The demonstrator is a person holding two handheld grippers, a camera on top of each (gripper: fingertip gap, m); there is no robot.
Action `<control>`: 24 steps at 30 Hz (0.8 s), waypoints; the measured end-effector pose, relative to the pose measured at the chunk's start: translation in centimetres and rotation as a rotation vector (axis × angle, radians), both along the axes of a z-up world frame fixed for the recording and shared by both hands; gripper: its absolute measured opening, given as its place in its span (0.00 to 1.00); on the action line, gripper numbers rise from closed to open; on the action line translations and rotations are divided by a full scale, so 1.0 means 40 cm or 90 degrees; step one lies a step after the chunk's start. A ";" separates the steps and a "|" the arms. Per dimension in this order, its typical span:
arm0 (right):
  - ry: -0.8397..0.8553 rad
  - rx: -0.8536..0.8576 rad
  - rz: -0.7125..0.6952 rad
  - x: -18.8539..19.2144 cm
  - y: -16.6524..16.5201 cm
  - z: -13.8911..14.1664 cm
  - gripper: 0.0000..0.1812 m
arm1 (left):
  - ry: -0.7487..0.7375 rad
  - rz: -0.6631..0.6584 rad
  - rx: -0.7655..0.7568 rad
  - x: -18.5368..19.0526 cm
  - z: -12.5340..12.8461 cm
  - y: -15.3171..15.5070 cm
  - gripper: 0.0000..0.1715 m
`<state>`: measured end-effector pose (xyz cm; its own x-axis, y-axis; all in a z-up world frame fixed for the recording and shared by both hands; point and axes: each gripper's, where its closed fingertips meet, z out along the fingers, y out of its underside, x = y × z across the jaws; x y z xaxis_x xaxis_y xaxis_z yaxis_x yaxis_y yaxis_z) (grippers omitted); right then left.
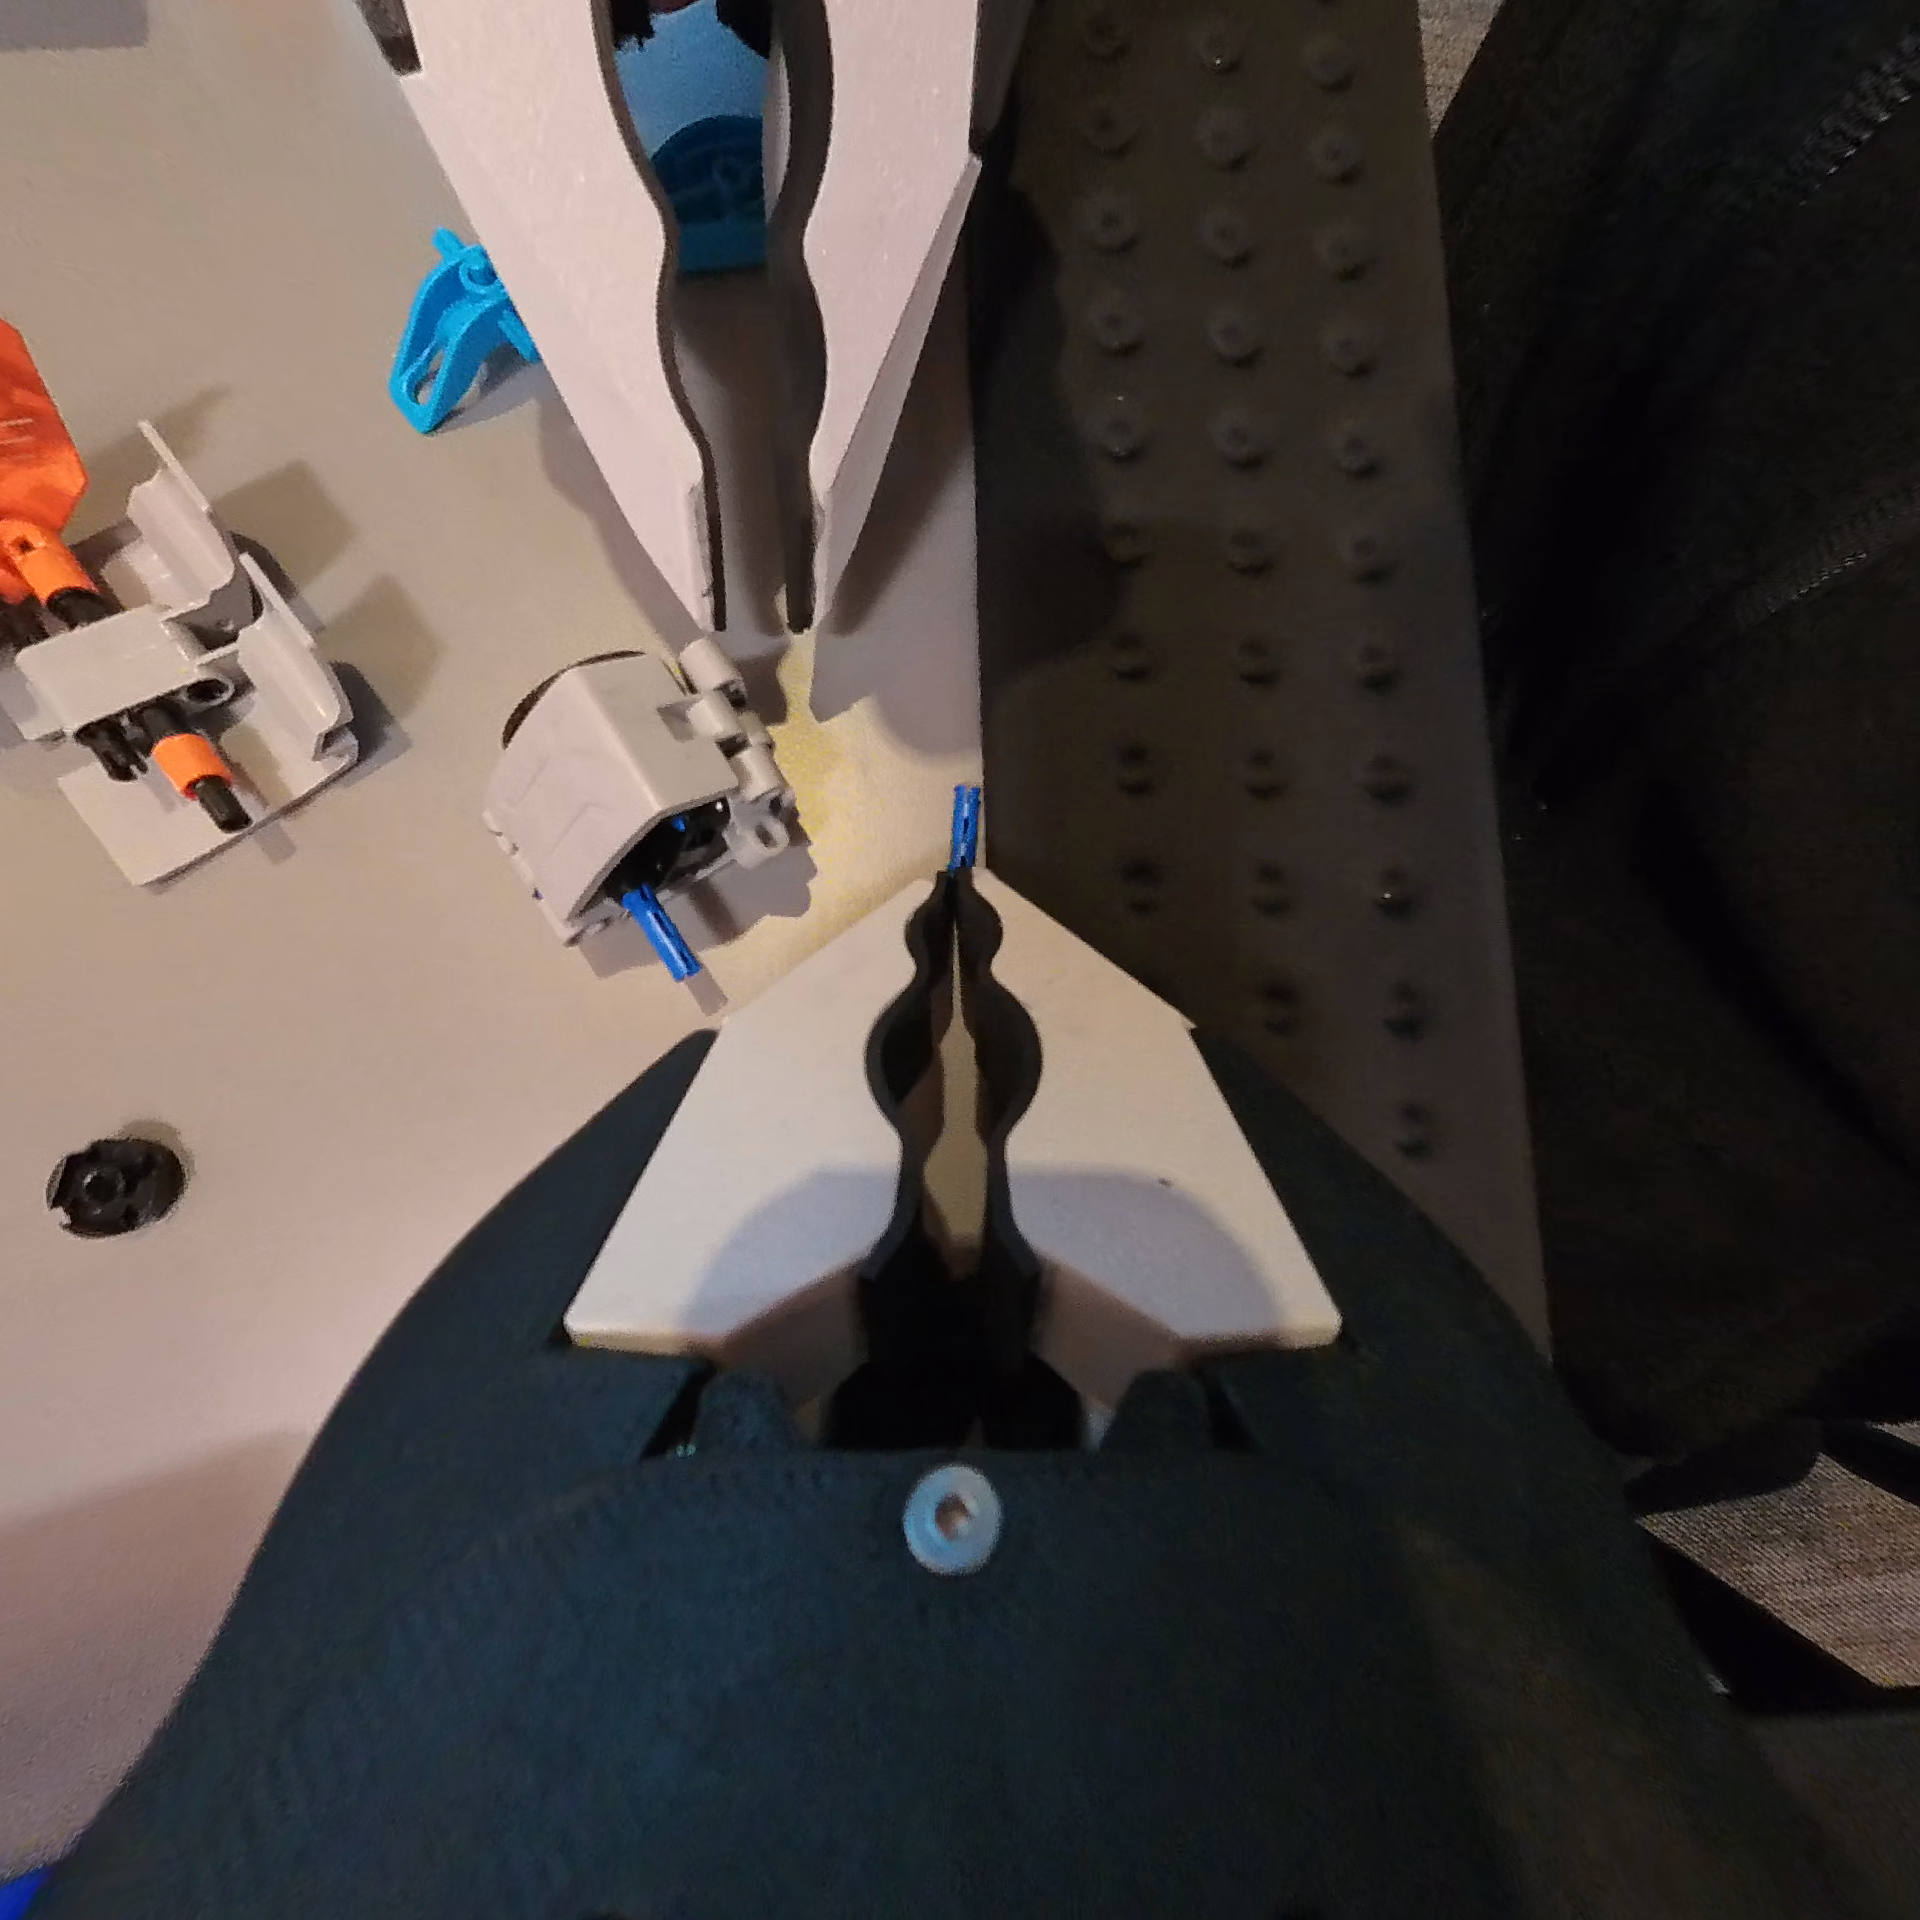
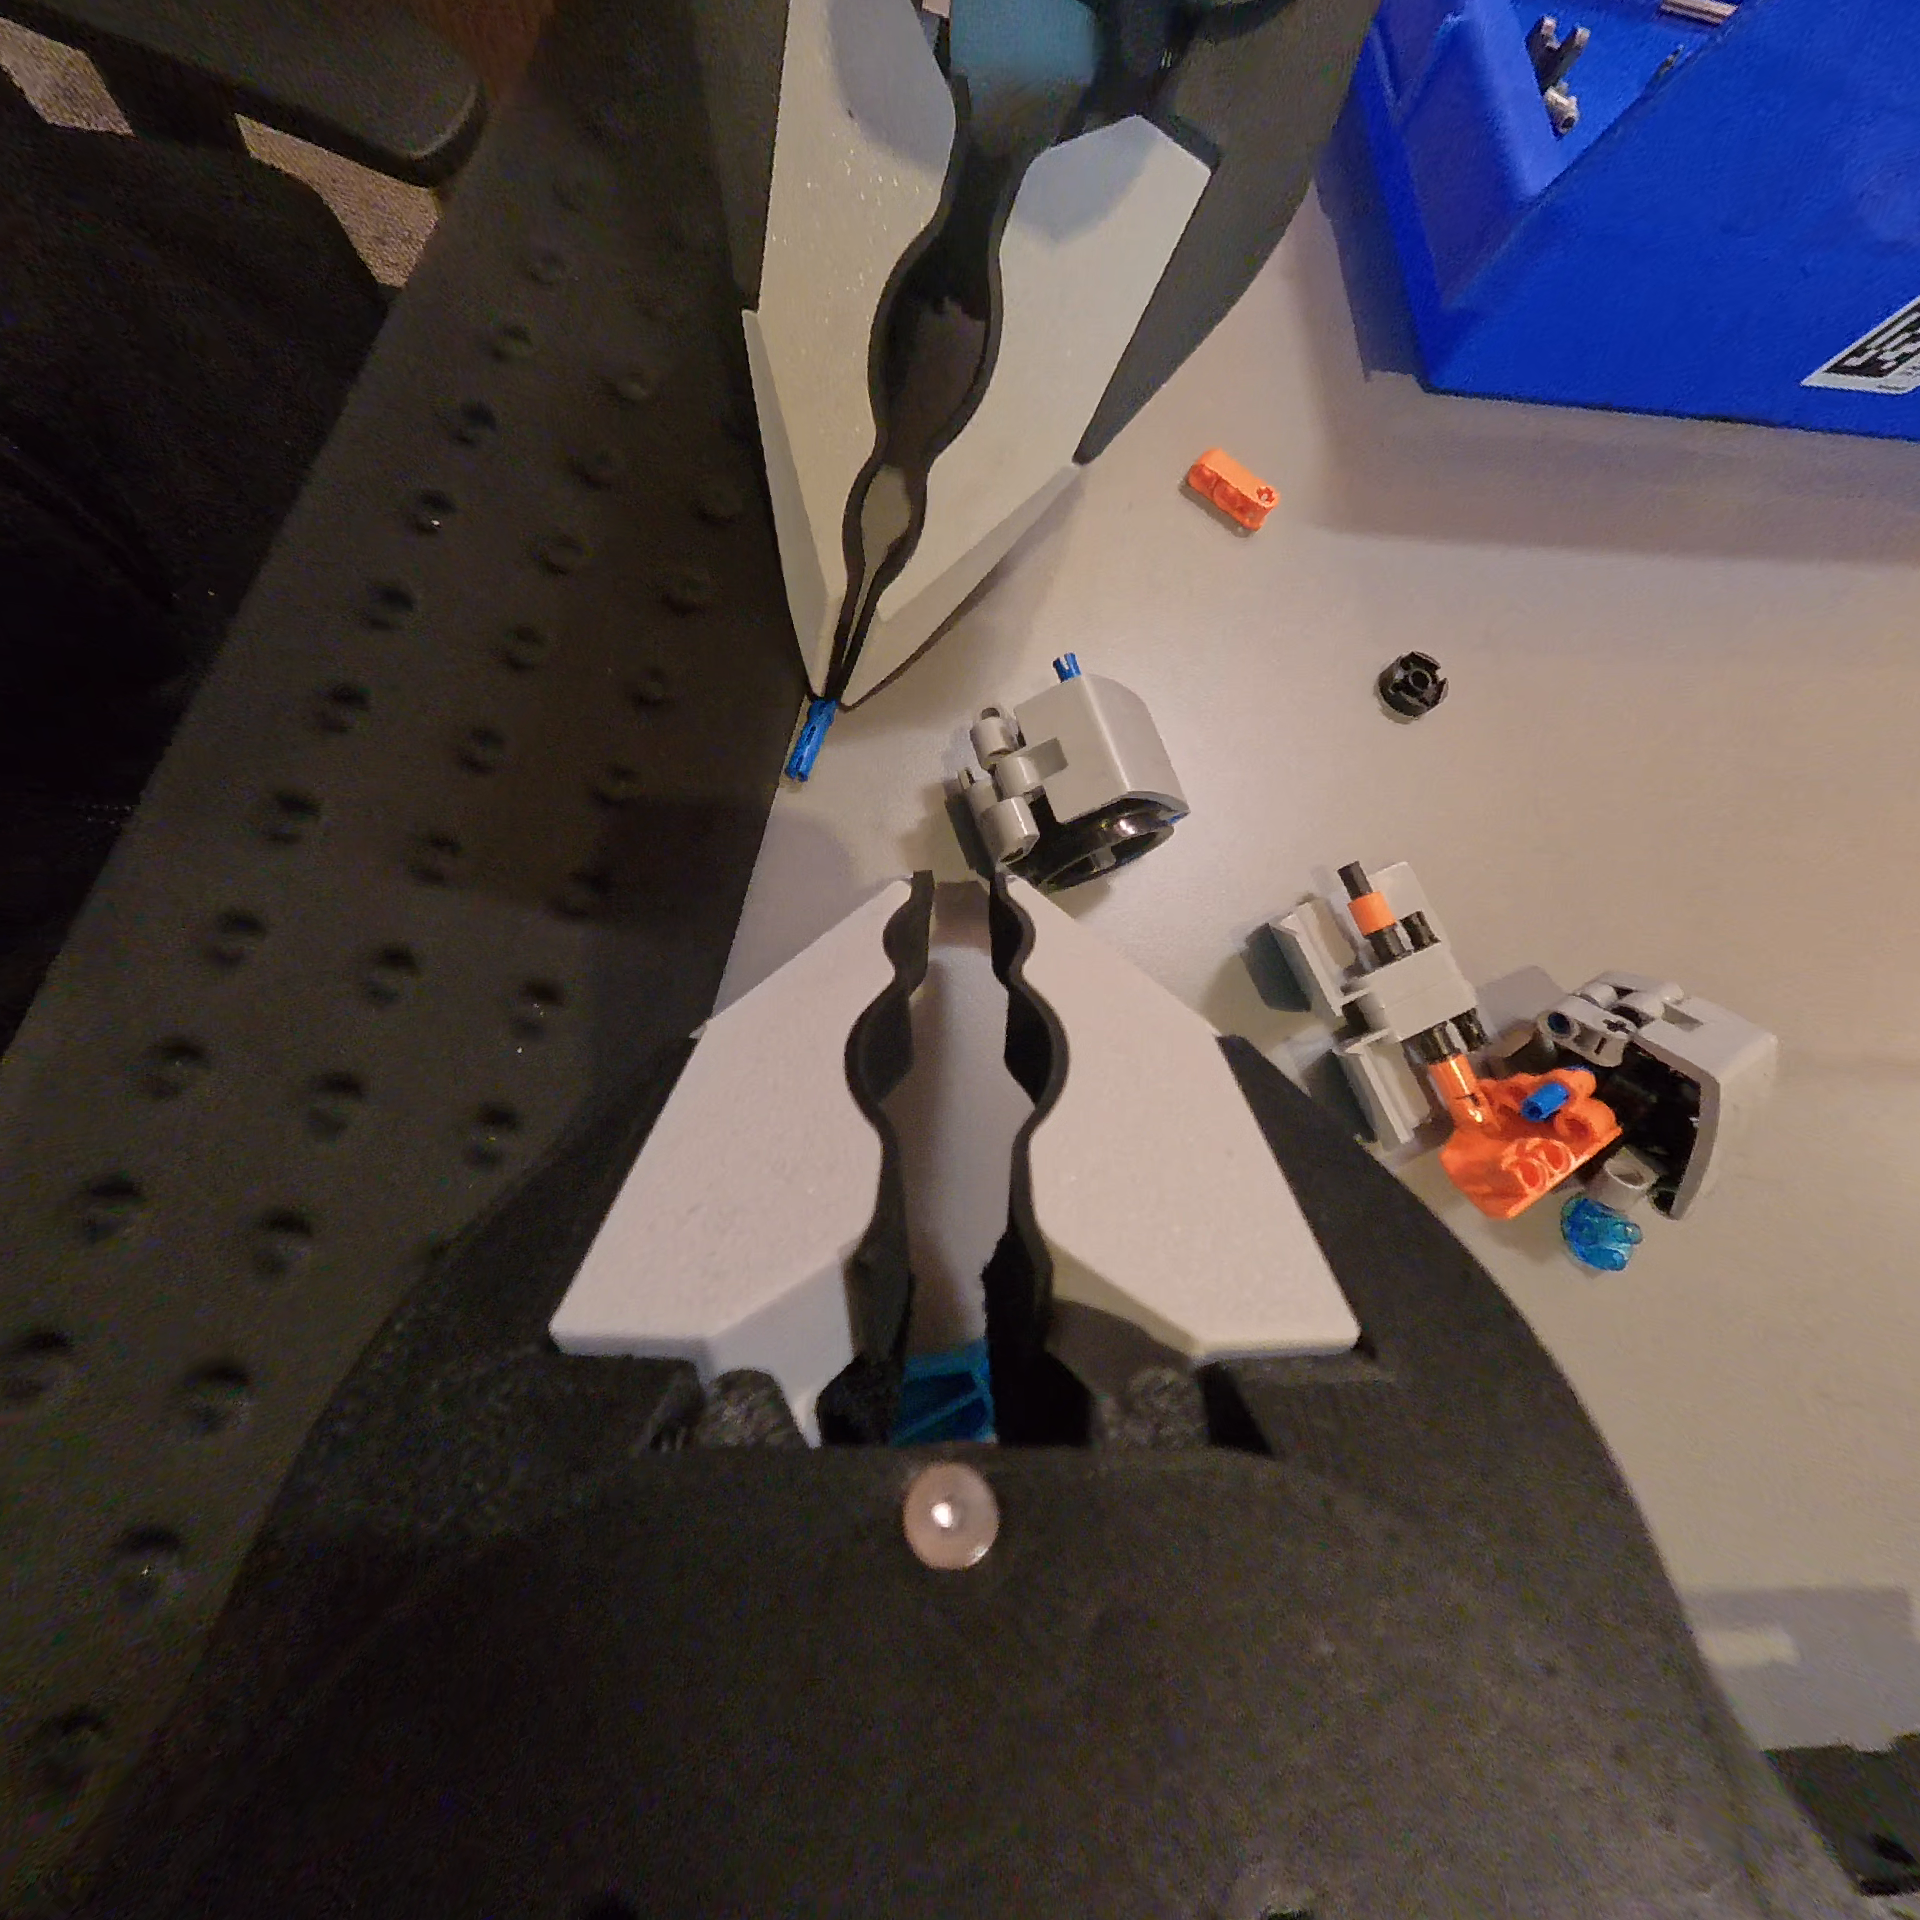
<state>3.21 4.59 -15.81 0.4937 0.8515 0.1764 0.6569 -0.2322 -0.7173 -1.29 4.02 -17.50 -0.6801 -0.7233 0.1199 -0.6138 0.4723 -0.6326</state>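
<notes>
A pale grey table [image 2: 1558, 831] is edged by a black studded mat [image 2: 364, 831]. Around a grey wheel-housing assembly [image 2: 1081, 779], an orange connector [image 2: 1232, 501], a black round piece [image 2: 1412, 685], a grey-and-orange cluster [image 2: 1455, 1049] and, farther off, a blue bin [image 2: 1662, 260] are seen.
</notes>
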 end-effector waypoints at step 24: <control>-0.041 -0.020 0.018 0.004 -0.020 -0.026 0.11 | -0.058 0.087 0.110 0.066 0.000 0.005 0.09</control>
<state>3.36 3.80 -16.86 0.4577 0.8708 0.1794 0.7078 -0.2347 -0.6663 1.34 4.20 -17.52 -0.5767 -0.8138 -0.0715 -0.6238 0.4952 -0.6047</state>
